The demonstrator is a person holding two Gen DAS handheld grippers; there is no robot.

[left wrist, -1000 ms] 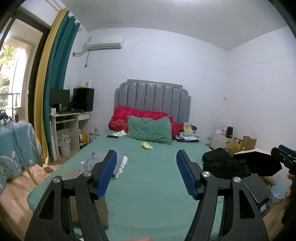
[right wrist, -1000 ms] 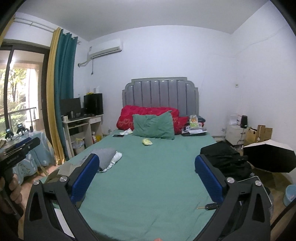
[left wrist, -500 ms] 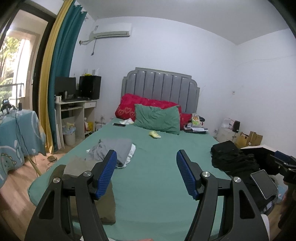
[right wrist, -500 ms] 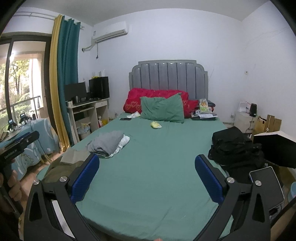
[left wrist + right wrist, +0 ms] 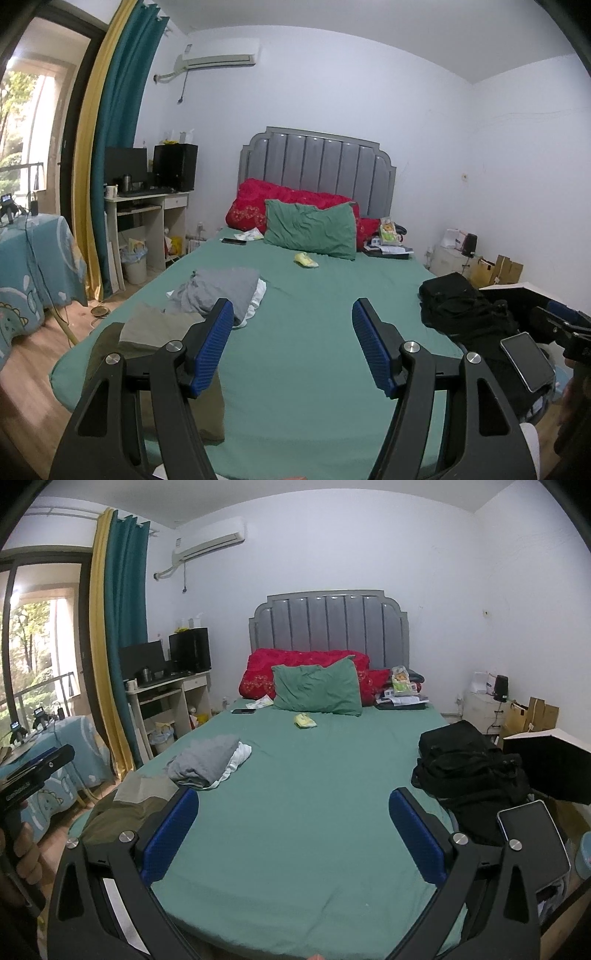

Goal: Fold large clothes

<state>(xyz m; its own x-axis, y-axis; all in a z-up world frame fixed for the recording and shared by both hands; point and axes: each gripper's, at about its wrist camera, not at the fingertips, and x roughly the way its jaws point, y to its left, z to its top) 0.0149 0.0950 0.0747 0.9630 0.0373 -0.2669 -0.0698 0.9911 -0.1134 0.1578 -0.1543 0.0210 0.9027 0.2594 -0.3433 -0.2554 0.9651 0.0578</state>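
Observation:
A green-sheeted bed [image 5: 314, 350] [image 5: 314, 794] fills both views. On its left side lies a crumpled grey garment over something white [image 5: 218, 291] [image 5: 207, 757]. An olive-green garment [image 5: 147, 328] [image 5: 129, 805] lies at the near left corner. A black heap of clothing or bags [image 5: 461, 310] [image 5: 469, 768] sits on the bed's right side. My left gripper [image 5: 291, 332] is open above the foot of the bed with nothing between its blue pads. My right gripper [image 5: 293, 819] is open wider, also with nothing in it.
Green and red pillows [image 5: 317, 690] lean on the grey headboard. A small yellow item [image 5: 306, 259] lies mid-bed. A phone [image 5: 532, 834] rests at the right edge, by a black reflector [image 5: 554, 764]. A desk [image 5: 147, 218] and curtains stand left. A hand holds the other gripper [image 5: 26, 786].
Both views have tipped downward and closer to the bed, so the olive garment and more of the mattress show. Neither gripper's opening has changed.

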